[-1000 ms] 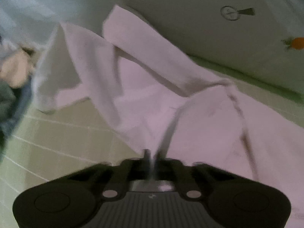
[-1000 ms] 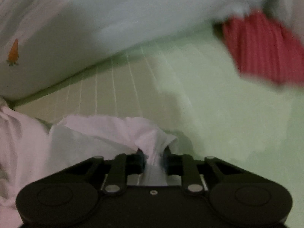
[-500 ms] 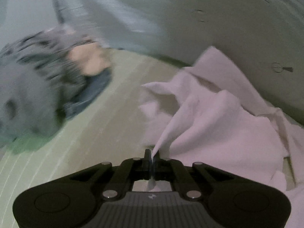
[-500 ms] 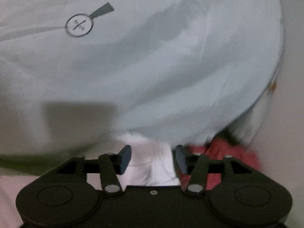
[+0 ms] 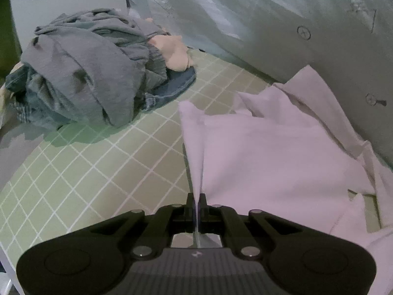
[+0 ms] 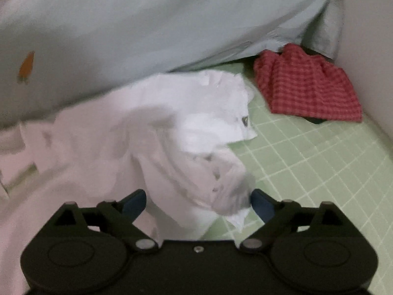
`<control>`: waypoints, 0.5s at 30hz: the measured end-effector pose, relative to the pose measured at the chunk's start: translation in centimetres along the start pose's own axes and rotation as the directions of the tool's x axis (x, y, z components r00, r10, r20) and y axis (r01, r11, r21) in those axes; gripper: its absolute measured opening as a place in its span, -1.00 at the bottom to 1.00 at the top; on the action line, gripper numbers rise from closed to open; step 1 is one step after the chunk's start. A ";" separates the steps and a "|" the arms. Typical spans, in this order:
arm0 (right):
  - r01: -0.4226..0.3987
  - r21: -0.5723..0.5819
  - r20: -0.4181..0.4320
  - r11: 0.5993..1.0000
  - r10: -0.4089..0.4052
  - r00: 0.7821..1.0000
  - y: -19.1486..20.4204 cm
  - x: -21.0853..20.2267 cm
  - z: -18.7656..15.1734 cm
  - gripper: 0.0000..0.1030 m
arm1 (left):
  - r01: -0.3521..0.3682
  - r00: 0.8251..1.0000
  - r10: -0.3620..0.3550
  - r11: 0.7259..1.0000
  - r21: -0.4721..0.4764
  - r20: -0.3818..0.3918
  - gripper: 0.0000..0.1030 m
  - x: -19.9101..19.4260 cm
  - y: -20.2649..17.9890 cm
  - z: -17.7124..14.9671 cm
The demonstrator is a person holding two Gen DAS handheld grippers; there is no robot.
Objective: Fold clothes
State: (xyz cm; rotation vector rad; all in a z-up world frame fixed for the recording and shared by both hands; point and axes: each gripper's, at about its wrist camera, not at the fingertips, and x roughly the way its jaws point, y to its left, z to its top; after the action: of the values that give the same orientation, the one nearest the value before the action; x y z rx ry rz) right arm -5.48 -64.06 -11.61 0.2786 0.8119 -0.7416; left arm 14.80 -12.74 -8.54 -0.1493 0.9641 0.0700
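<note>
while my left gripper (image 5: 196, 205) pinches a thin edge of the white garment (image 5: 270, 152), jaws almost fully together with the cloth running up between them in a taut ridge, my right gripper (image 6: 197, 200) is letting go: its jaws are opening, already wide, with a bunched lump of the same white garment (image 6: 186, 132) lying loosely between the blue pads (image 6: 133, 201), which do not seem to press on it.

location: garment spread over the green checked sheet (image 5: 98, 162), its far side riding up against the pale bedding (image 5: 245, 24) behind. grey clothes pile (image 5: 83, 73) well apart on the left; red checked cloth (image 6: 307, 88) near the right-hand corner, close to the garment's crumpled end but not touching, as far as i can tell.

judgement: step in hand is laying the garment flat before the first fold. right end is crumpled, not flat.

notes for doing it well:
- keep the left pinch firm and low, so the edge stays straight while the right end is reset.
- clear the right pads fully from the lump before moving off; a snag would drag the cloth.
- regrasp on the right at a single-layer corner, not the wad. right view is blurred, so i cannot tell which layer is the hem.
- pull the two ends gently apart to take out slack, away from the bedding.
</note>
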 end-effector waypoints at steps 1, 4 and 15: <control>-0.003 -0.037 -0.001 0.999 0.003 1.000 0.2 0.3 -0.2 0.81 | 0.005 1.000 -0.005 1.000 -0.006 0.009 -0.95 -0.4 0.2 -0.2; -0.022 -0.108 0.010 0.994 0.024 1.000 0.1 1.0 -0.5 0.20 | 0.012 0.999 -0.011 1.000 -0.025 0.033 -0.96 -1.7 0.9 -1.0; 0.031 0.019 0.172 0.999 -0.033 0.985 -6.4 -9.5 -3.4 -0.65 | -0.145 0.986 0.155 0.977 -0.160 0.057 -0.95 -8.2 8.9 -5.6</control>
State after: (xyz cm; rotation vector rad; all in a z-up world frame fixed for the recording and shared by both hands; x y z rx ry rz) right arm -16.19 -62.33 -6.49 0.2130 0.6482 -0.7912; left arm 4.43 -4.80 -5.77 -0.2157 0.8994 0.2881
